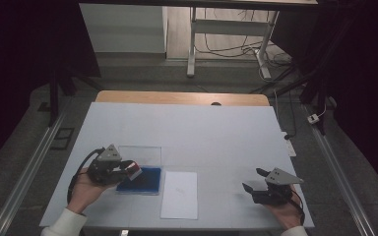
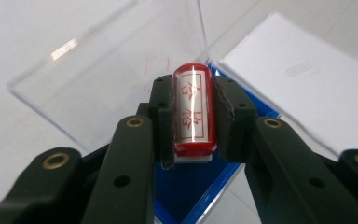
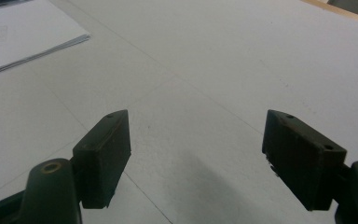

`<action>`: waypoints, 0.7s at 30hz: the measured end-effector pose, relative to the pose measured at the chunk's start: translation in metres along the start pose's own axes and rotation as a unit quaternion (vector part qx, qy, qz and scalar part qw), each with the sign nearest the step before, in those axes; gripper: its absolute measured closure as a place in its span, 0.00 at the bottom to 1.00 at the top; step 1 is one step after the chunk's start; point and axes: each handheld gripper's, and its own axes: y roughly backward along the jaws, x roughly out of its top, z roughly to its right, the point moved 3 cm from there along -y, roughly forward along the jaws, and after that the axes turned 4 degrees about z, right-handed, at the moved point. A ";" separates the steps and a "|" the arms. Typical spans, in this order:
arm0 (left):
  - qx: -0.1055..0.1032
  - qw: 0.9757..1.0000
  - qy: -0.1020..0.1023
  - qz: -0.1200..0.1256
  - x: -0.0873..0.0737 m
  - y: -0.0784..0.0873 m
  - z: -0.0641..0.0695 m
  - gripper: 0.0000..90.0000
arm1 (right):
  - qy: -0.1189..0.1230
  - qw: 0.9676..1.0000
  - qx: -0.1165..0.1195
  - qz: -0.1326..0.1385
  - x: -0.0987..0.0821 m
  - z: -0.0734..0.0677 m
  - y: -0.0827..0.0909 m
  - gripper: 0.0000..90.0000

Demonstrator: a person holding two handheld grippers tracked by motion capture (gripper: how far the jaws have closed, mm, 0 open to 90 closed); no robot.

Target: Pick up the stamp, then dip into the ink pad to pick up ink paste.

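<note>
A red stamp (image 2: 194, 109) with a white label and red characters sits clamped between the jaws of my left gripper (image 2: 194, 116). In the high view that left gripper (image 1: 128, 169) holds the stamp (image 1: 135, 170) just above the blue ink pad case (image 1: 142, 183), whose clear lid (image 1: 140, 153) lies open behind it. The blue pad (image 2: 186, 191) shows under the jaws. A stack of white paper (image 1: 179, 194) lies right of the case. My right gripper (image 1: 254, 180) rests open at the table's right front, nothing between its jaws (image 3: 196, 154).
The white table sheet (image 1: 202, 132) stretches bare toward the back. A wooden table edge (image 1: 182, 97) lies beyond it. A white desk frame (image 1: 226, 29) and cables stand on the floor behind. The paper stack (image 3: 23, 37) shows far left of the right gripper.
</note>
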 end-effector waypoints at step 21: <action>0.005 0.999 -0.009 0.036 0.010 0.018 0.001 0.78 | -0.002 1.000 -0.001 0.003 -0.001 0.000 0.001 0.26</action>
